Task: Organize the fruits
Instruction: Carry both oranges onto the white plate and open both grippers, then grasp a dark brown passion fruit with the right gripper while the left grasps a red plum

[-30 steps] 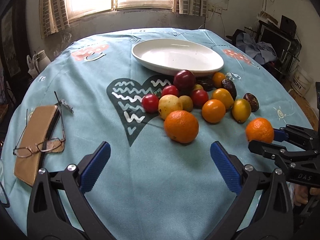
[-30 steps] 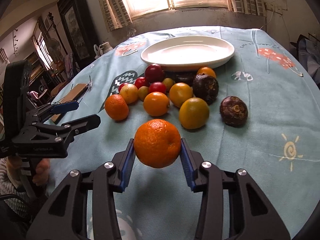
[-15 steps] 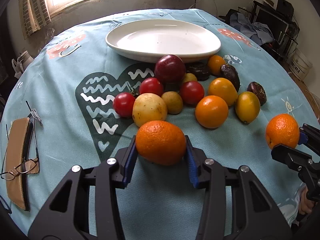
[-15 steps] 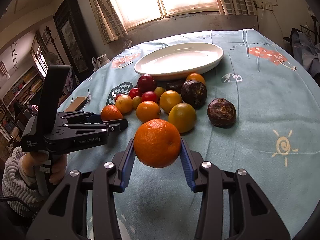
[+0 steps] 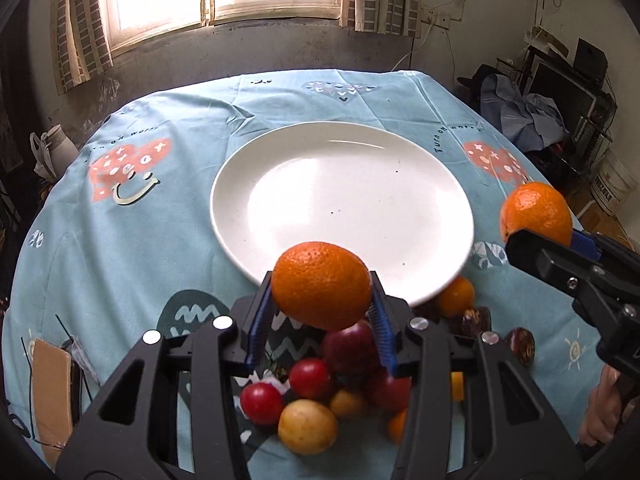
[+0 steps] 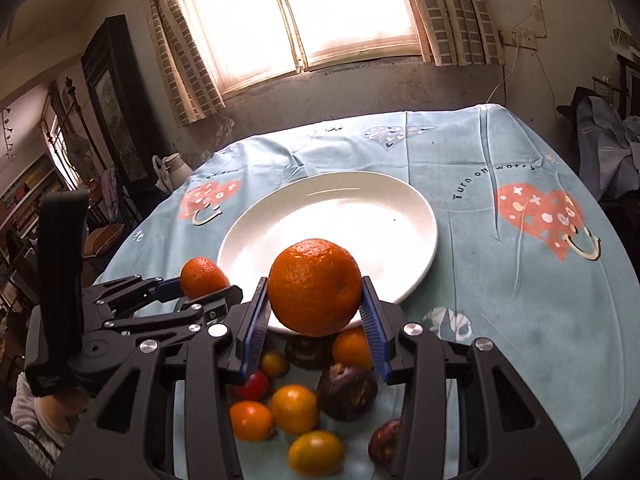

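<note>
Left wrist | fruit pile [image 5: 320,392] beneath held orange [image 5: 321,285] | plate [image 5: 240,216] beyond

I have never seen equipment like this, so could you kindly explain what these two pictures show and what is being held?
There is no robot here: a person holds a pair of tongs in each hand, each with a wide-angle camera looking along its fingers. One picture is from the left tongs, the other from the right tongs. Each pair is shut on an orange: the left orange and the right orange, both raised near the edge of a white plate with nothing on it. Each view also shows the other tongs off to one side. Below them, small fruits lie in a heap on a blue tablecloth.
</note>
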Demonstrator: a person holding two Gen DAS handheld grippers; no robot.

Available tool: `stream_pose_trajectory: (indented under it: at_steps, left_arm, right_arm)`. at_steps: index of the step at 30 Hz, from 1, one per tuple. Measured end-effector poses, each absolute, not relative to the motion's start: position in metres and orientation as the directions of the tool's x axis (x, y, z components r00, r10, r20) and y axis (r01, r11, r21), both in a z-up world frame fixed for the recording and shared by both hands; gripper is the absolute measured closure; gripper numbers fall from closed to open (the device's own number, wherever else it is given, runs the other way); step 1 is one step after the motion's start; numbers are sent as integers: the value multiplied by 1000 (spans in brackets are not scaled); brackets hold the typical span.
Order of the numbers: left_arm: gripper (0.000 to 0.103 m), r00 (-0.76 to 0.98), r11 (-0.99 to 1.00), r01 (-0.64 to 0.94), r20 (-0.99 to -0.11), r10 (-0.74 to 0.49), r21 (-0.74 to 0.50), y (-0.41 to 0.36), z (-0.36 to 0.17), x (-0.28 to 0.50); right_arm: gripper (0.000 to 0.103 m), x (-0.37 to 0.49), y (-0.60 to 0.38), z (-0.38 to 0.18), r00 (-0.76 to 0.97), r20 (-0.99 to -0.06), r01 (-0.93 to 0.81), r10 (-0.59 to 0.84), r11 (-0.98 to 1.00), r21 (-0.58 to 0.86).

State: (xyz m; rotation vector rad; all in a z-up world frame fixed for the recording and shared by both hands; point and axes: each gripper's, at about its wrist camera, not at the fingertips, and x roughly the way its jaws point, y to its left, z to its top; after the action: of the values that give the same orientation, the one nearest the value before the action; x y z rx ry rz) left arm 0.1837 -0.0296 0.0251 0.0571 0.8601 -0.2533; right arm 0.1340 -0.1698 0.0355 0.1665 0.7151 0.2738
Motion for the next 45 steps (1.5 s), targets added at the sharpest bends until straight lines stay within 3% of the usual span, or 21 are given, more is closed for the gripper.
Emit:
stream_pose_trajectory:
  at_steps: [3, 6, 8, 14, 26, 34, 40, 45]
  left_arm:
    - [55, 622, 971, 223, -756, -206, -82, -27, 16, 202]
    - [36, 649, 973, 218, -733, -205, -78, -25, 14, 207]
    - [33, 651, 971, 227, -730, -206, -71, -25, 14, 207]
    - [31, 665, 976, 201, -720, -199, -85, -6, 15, 197]
    - [31, 646, 992, 52, -753, -124, -118, 69, -11, 137]
    - [31, 662, 986, 140, -732, -161, -90, 40, -4, 126]
    - [30, 679, 961, 265, -723, -126, 81, -24, -3, 130]
    - [29, 661, 953, 299, -728, -180, 37, -30, -2, 139]
  right_arm:
    - [58, 162, -169, 17, 716, -634, -168, 291, 954, 248]
    - [57, 178, -171, 4, 701, -657, -152, 279, 957, 245]
    - [40, 180, -172, 4, 709, -649, -152, 274, 959, 239]
    - [38, 154, -180, 26, 788, -550, -175, 277, 957, 231]
    - [34, 69, -235, 14, 807, -532, -79, 255, 941, 330]
    - [34, 56, -228, 8, 790, -558, -98, 256, 950, 298]
    - [34, 60, -232, 4, 782, -571, -80, 248, 950, 303]
    - [34, 61, -230, 2, 775, -579, -85, 253, 950, 300]
